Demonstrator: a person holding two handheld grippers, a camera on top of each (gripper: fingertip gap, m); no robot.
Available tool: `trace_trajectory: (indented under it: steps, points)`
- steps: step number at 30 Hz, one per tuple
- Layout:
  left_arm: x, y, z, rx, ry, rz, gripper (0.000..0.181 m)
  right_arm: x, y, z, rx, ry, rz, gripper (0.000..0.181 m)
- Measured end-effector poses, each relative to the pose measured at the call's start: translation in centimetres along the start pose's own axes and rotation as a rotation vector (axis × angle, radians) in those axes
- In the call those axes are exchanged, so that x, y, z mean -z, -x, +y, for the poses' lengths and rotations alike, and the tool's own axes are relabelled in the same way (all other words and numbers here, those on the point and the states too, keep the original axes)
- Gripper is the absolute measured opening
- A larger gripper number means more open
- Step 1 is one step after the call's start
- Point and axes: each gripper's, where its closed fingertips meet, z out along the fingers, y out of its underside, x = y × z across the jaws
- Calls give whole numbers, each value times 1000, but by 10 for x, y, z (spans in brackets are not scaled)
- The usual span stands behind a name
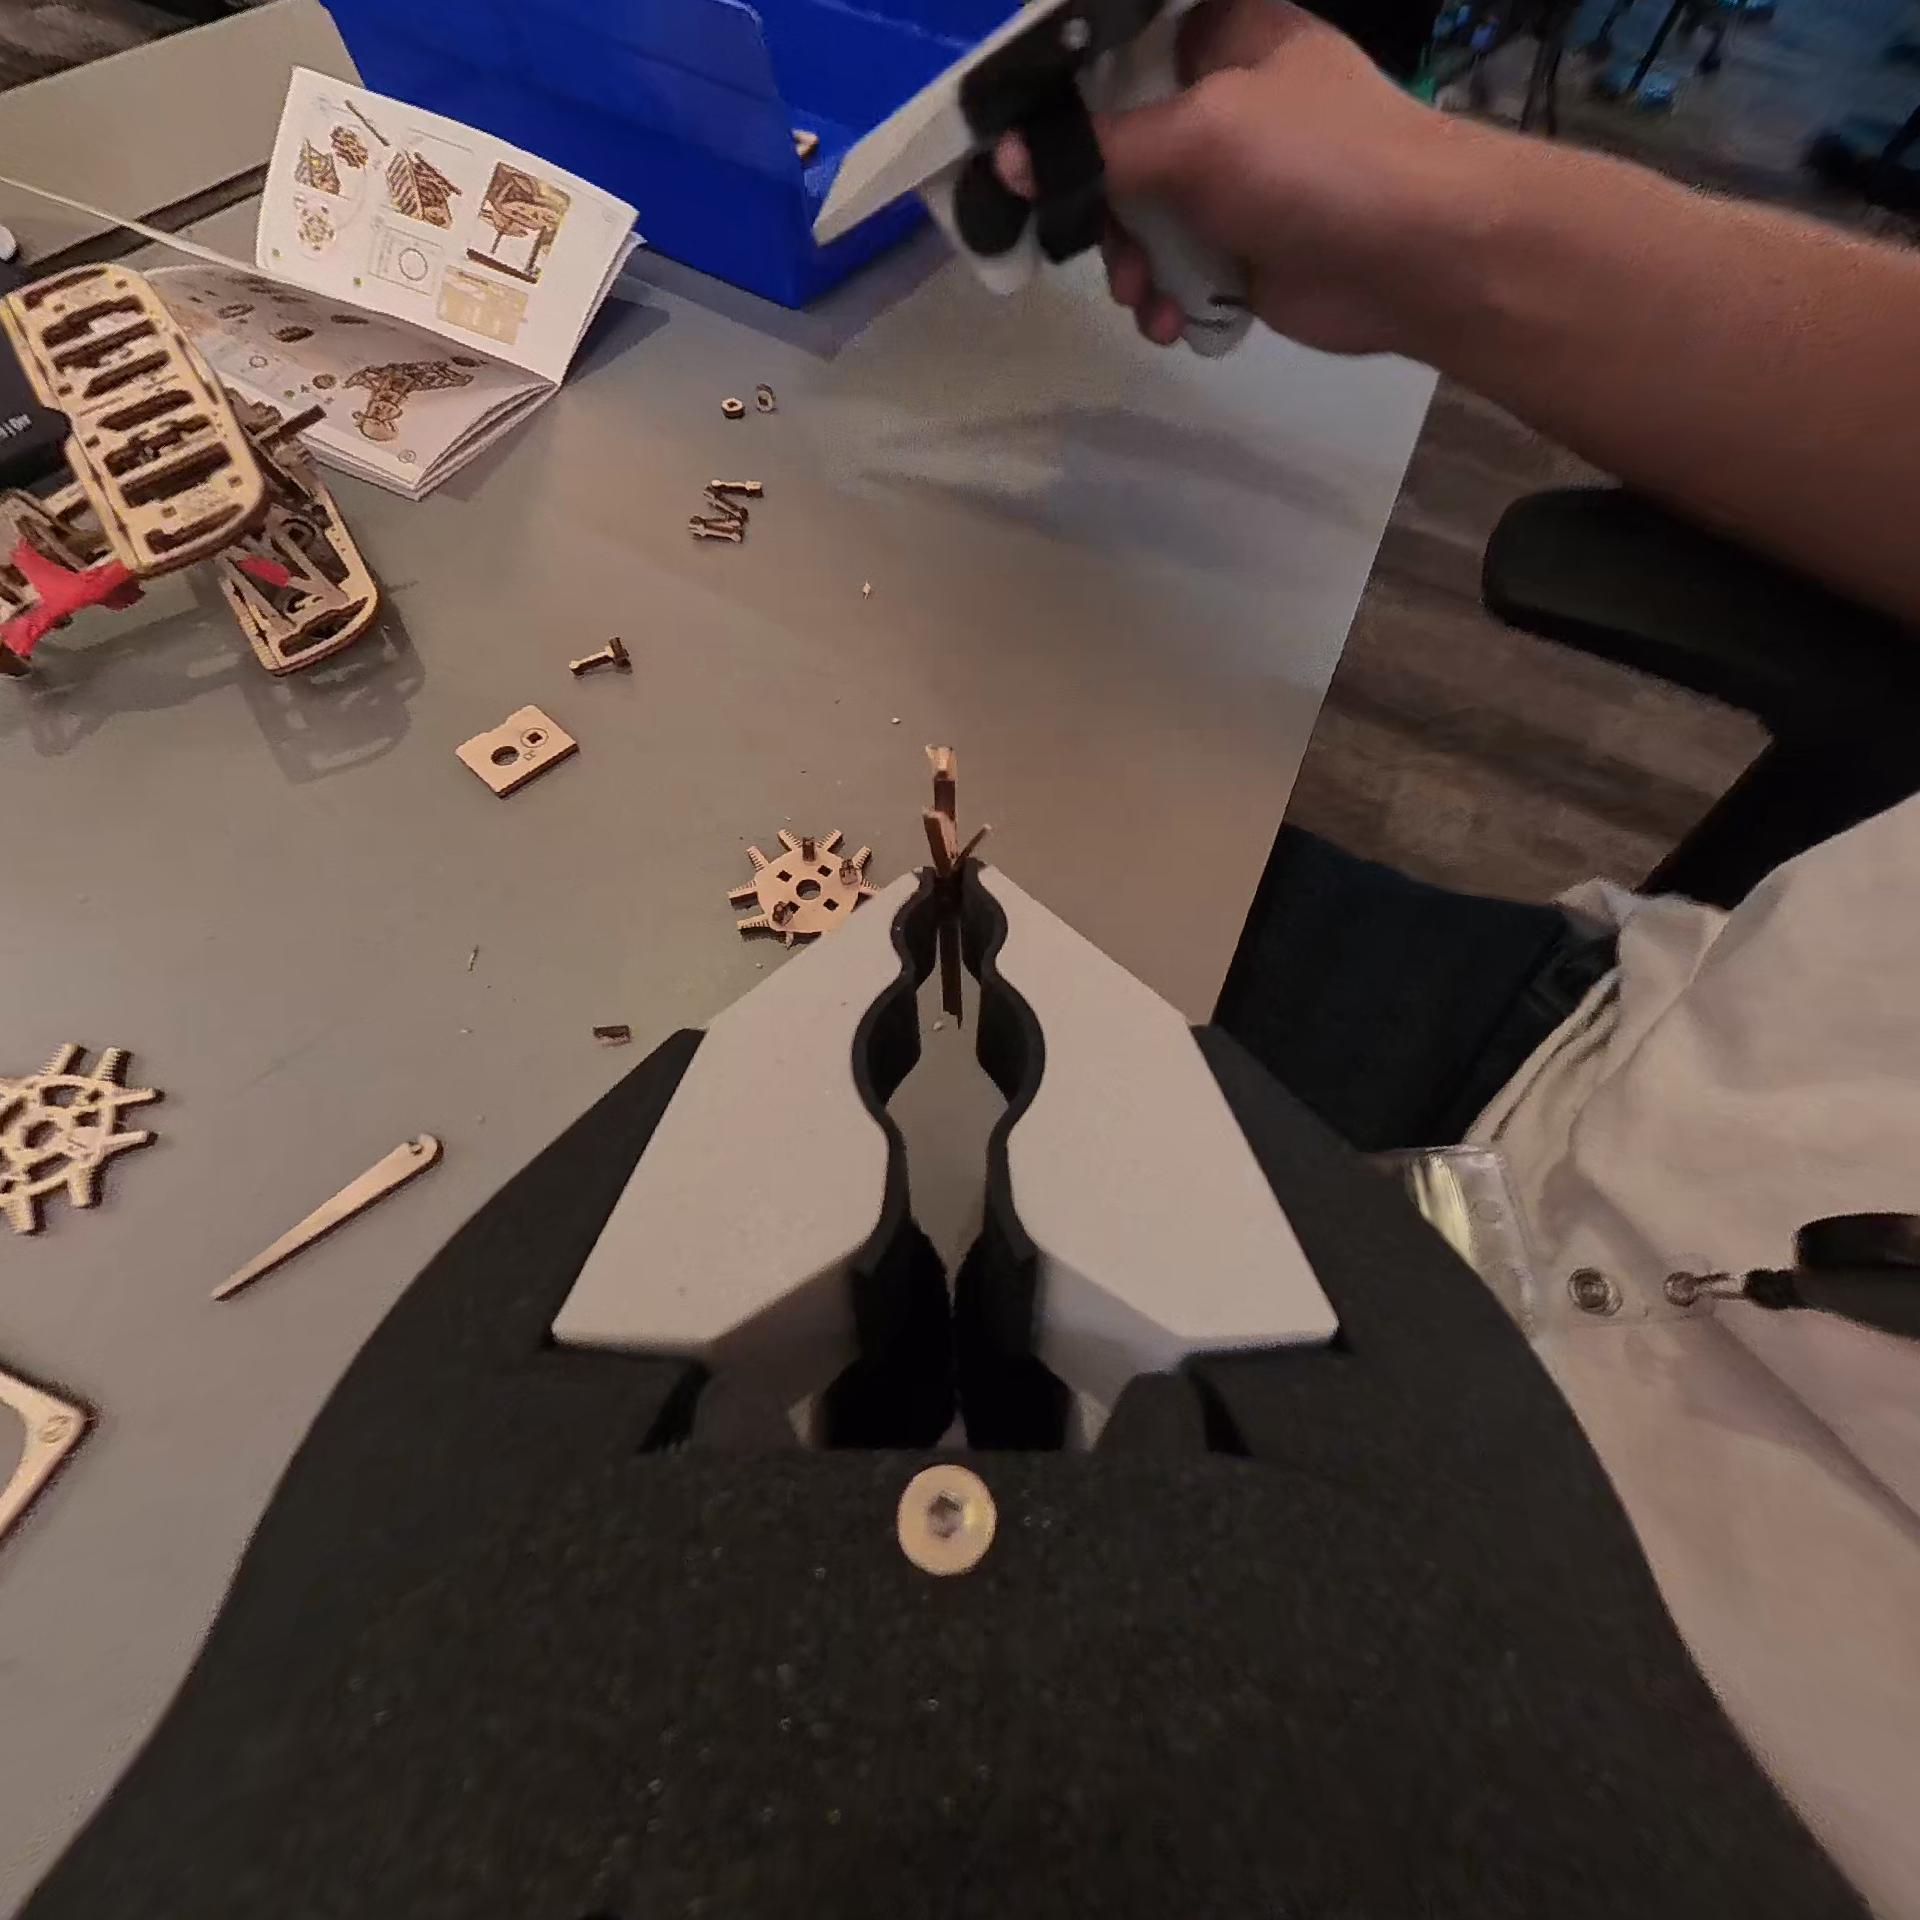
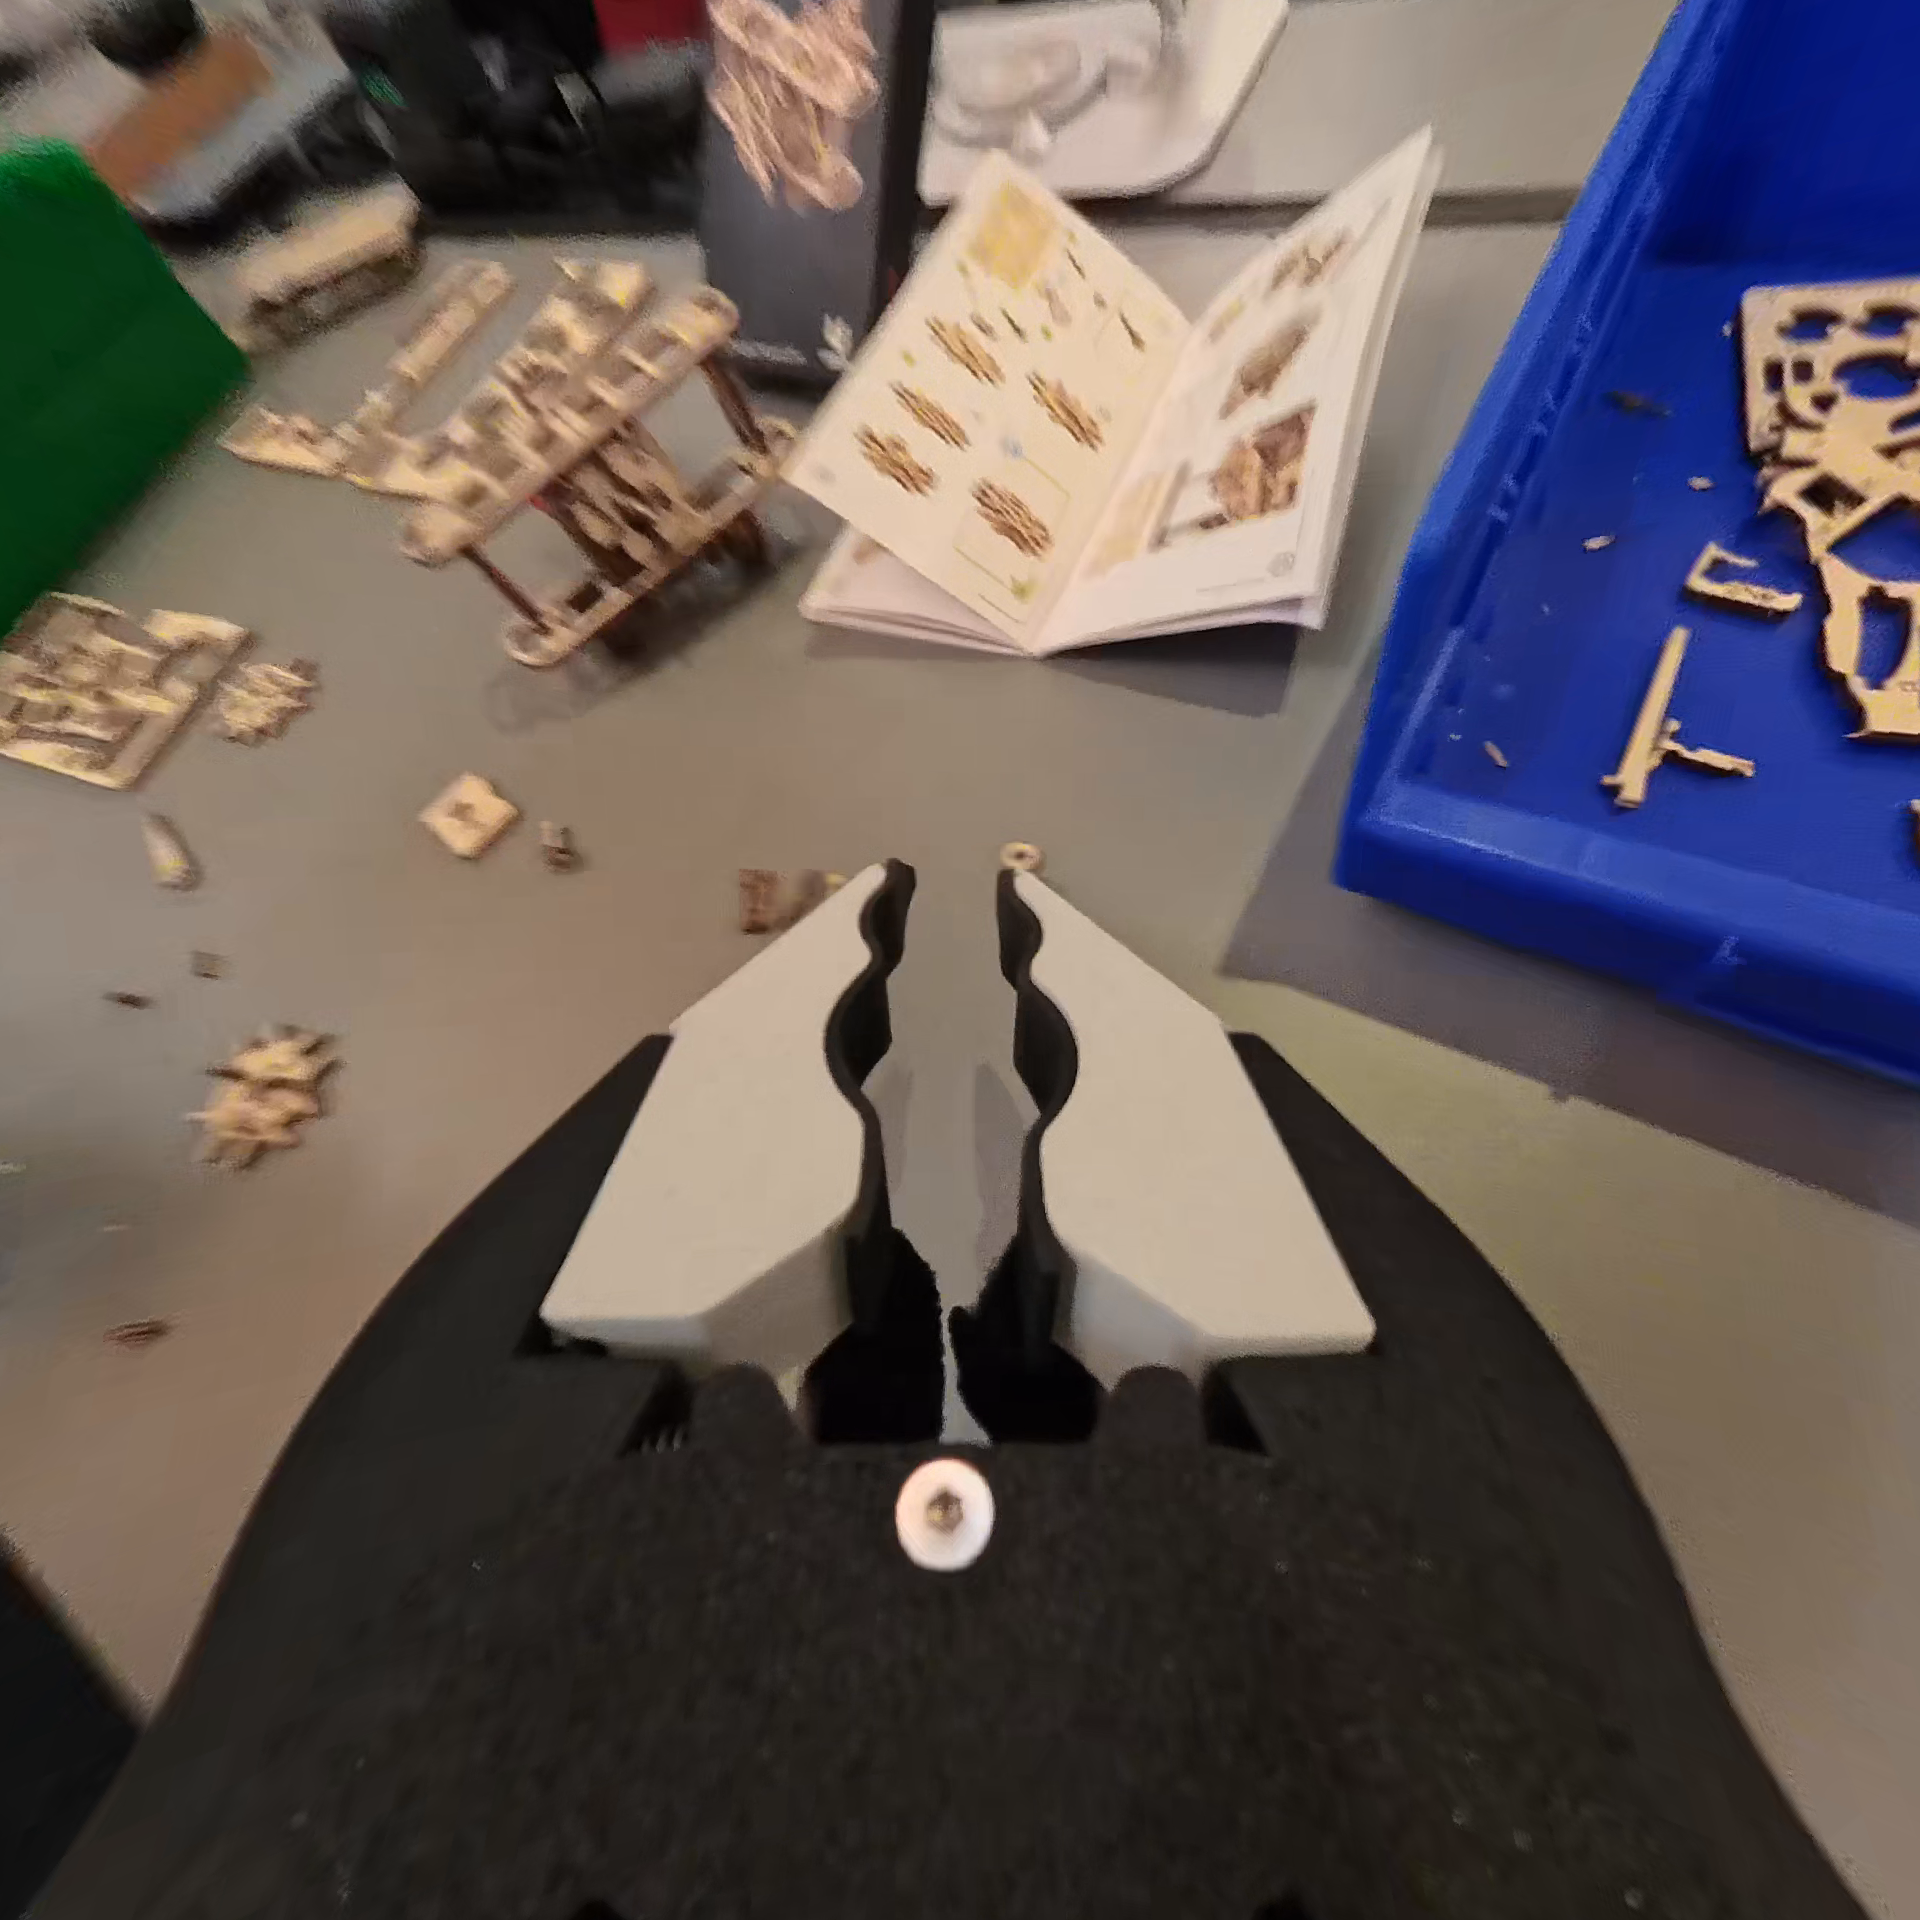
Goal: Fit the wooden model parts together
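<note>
The left gripper (image 1: 943, 883) has its fingers clamped on a small wooden piece (image 1: 945, 821), thin and upright, its top poking out past the tips. It is held above the near right part of the grey worktop (image 1: 644, 935), probably so the part stays steady and reachable for joining. Just left of the tips lies a toothed wooden disc (image 1: 800, 886) with small pegs standing in it, perhaps the mate for the held piece.

The right gripper (image 2: 954, 878) hangs over the worktop with its fingers apart and nothing between them; a tiny wooden ring (image 2: 1021, 855) lies just beyond the tips, possibly its next pick. Farther off stand the half-built wooden model (image 2: 592, 468) and an open instruction booklet (image 2: 1122, 416), propped for reference. A blue bin (image 2: 1558, 831) at the right holds leftover cut-out sheets.
</note>
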Motion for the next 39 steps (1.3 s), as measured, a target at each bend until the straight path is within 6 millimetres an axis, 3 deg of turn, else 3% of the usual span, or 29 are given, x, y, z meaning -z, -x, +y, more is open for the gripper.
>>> trace_trajectory:
  steps: [2,6,7,10,13,14,19,25,28,31,33,36,39]
  points:
    - [2,0,-5,89,-38,47,0,16,41,-8,-27,-77,-108,16]
    - [8,1,-18,302,-139,176,0,31,173,6,-111,-157,-585,16]
    - [10,2,-20,339,-155,197,0,34,199,11,-143,-145,-679,15]
    - [15,0,-28,422,-212,279,0,44,253,14,-154,-111,-889,13]
    - [22,-6,-38,516,-273,398,0,38,280,27,-93,-35,-960,13]
    - [24,-7,-41,546,-292,429,0,38,286,28,-84,-25,-976,13]
    - [32,-5,-51,650,-374,521,0,56,297,-6,-265,-163,-1147,14]
    - [26,-17,-48,569,-317,515,0,45,306,12,-199,-66,-1108,15]
    - [21,-19,-45,545,-291,500,0,45,307,20,-203,-7,-1108,1]
    - [19,-13,-46,557,-308,463,2,40,302,14,-254,-40,-1066,2]
    - [16,-12,-44,597,-299,472,18,43,299,3,-379,-93,-1101,1]
    - [15,-12,-45,628,-310,491,0,37,297,7,-370,-90,-1067,1]
    - [15,-12,-46,581,-305,456,0,37,297,6,-336,-98,-1051,2]
